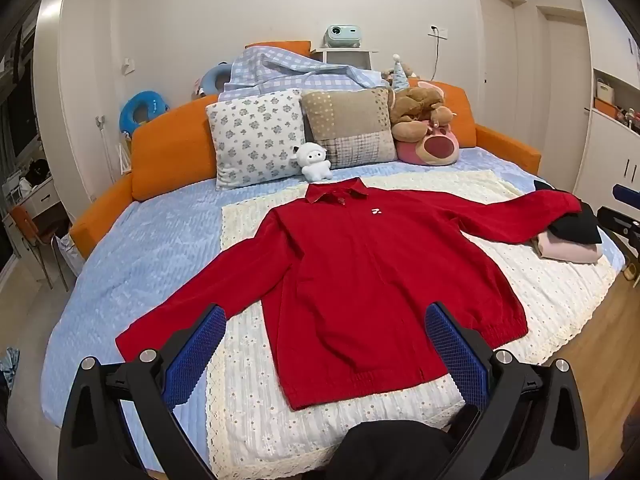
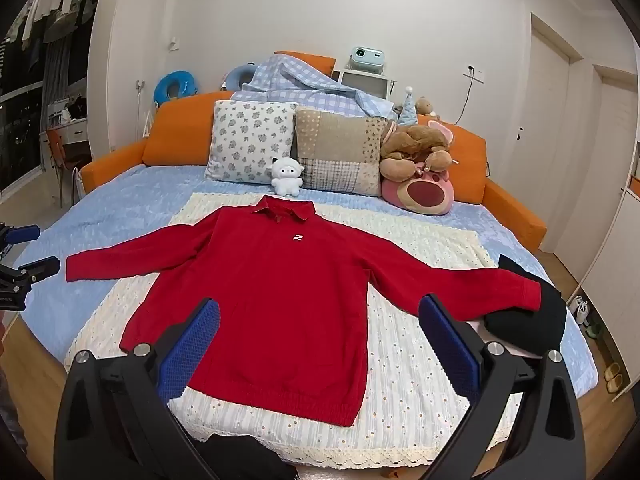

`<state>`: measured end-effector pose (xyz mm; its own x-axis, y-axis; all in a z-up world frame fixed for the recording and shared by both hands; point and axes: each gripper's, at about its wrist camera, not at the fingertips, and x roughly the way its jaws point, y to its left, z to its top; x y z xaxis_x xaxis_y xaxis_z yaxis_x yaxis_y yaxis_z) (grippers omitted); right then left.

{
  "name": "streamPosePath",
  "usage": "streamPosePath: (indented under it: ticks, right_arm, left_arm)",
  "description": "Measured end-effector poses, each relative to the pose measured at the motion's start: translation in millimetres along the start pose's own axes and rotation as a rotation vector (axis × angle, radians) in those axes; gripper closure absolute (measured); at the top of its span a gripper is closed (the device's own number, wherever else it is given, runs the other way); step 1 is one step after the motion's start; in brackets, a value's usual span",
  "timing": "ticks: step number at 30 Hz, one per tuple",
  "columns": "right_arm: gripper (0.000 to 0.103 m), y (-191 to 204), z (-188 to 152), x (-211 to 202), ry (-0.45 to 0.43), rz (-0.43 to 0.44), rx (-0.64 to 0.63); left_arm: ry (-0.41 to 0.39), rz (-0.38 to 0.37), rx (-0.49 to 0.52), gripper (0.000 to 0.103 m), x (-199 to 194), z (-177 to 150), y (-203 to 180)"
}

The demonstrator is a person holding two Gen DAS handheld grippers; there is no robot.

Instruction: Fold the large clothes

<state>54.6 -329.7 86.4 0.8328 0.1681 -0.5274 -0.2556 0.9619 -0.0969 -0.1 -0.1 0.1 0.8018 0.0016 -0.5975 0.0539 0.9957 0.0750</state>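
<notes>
1. Plainly, the red jacket [image 1: 360,276] lies flat and face up on the cream lace cover [image 1: 540,280] of the bed [image 1: 132,248], collar toward the pillows, hem toward both grippers — its long axis runs straight away from them, sleeves spread to either side.
2. The left gripper [image 1: 320,344] hangs above the near hem with its jaws wide apart and nothing between them; the jacket's left sleeve cuff lies just ahead of its left finger.
3. The right gripper [image 2: 320,336] is likewise fully spread and empty, above the hem; the right sleeve reaches out to a black folded garment [image 2: 528,320] at the bed's edge.
4. My judgement: each hand is nearer its own sleeve, so the first fold likely starts there.
5. Writing — only a small white logo [image 2: 297,237] on the chest, too small to read; no other label shows.
</notes>
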Motion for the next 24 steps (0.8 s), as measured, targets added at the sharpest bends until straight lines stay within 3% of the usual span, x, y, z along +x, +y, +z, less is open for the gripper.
streamPosePath:
  ticks: [24]
  right_arm:
    - [0.005,-2.1,-0.6,-0.5,0.003,-0.001,0.001]
  left_arm:
    - [-0.024,-0.015,0.014,0.002,-8.4,1.0,-1.6]
